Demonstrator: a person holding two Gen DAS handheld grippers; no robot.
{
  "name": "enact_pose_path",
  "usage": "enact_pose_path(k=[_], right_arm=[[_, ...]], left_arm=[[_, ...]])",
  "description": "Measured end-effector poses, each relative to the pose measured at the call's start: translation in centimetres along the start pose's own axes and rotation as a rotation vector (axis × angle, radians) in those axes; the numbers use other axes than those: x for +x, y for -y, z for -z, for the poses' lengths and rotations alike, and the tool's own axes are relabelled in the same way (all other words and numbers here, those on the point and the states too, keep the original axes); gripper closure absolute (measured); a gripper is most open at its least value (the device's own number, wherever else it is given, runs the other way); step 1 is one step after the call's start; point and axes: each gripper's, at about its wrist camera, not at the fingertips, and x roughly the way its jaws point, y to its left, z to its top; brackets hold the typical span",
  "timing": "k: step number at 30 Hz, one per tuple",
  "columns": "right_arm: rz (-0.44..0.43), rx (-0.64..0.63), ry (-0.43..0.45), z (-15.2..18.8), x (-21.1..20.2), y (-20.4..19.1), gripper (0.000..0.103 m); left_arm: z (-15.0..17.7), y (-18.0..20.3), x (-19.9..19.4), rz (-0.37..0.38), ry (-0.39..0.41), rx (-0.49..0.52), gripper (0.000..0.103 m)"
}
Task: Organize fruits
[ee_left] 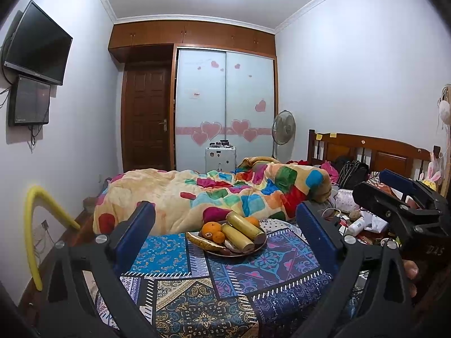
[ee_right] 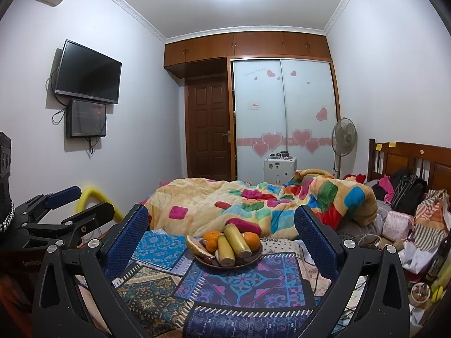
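Inspection of the fruit: all of it sits piled on one brown plate (ee_left: pixel 255 249) on the patterned cloth (ee_left: pixel 174 256), which covers a surface at the foot of the bed; whether that surface is a desk cannot be told. On the plate lie oranges (ee_left: pixel 211 229), two long yellow-green fruits (ee_left: pixel 245 226) resting side by side across the pile, and a banana (ee_left: pixel 204 242) along the left rim, with darker pieces beneath that are too small to identify.

Left gripper (ee_left: pixel 225 233): jaws spread wide and empty, well short of the plate. Right gripper (ee_right: pixel 221 231): likewise released, holding nothing, the plate framed between its pads.

Assessment: the scene fits either fruit gathered and awaiting sorting, or fruit already tidied onto the plate; the pictures do not settle which.

Handling note, as judgement: should any piece be lifted, the top long fruits bear on the oranges, so take upper pieces before lower ones, grip across the short axis, and close gently on the banana, which would bruise; steady the plate against sliding on the cloth
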Motion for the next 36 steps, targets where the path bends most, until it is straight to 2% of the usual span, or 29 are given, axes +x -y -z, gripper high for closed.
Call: enact_pose_path(k=[36], right_arm=[[0.0,0.013,0.018,-0.44,-0.51,-0.87,0.0]], left_arm=[[-0.15,-0.12,0.17,0.032,-0.019,0.0,0.001]])
